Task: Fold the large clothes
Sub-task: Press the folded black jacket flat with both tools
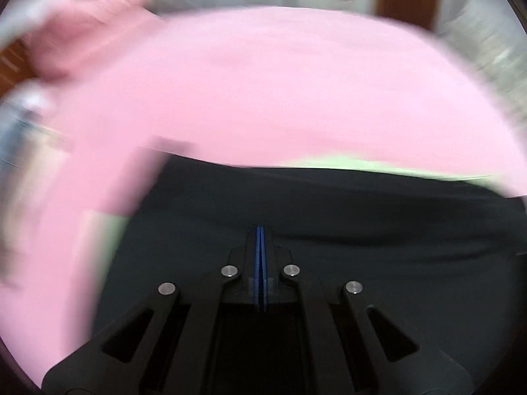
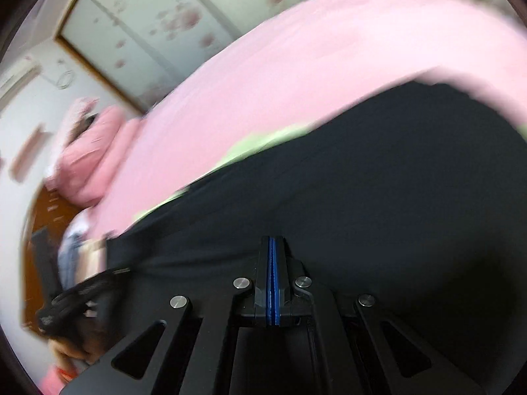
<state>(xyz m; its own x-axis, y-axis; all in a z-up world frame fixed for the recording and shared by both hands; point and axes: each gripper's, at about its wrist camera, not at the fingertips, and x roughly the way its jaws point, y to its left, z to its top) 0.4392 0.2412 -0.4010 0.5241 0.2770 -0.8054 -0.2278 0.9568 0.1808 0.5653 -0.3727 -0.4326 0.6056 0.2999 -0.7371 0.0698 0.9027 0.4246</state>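
A large black garment point(image 1: 329, 217) lies on a pink bed sheet point(image 1: 263, 82) and fills the lower half of both wrist views. My left gripper point(image 1: 260, 230) is shut, its blue pads pressed together. Creases in the black cloth run out from its tip, so it looks pinched on the fabric. My right gripper point(image 2: 272, 240) is shut in the same way, on the black garment point(image 2: 378, 181). A light green cloth point(image 1: 362, 164) peeks out from under the garment's far edge; that green cloth point(image 2: 257, 144) also shows in the right wrist view. Both views are motion-blurred.
Pink bedding point(image 2: 89, 154) is piled at the bed's far left. A wardrobe with flowered sliding doors point(image 2: 158, 23) stands behind the bed. A wooden floor point(image 2: 49, 210) shows at left, and a hand with a dark blurred object point(image 2: 75, 306) at lower left.
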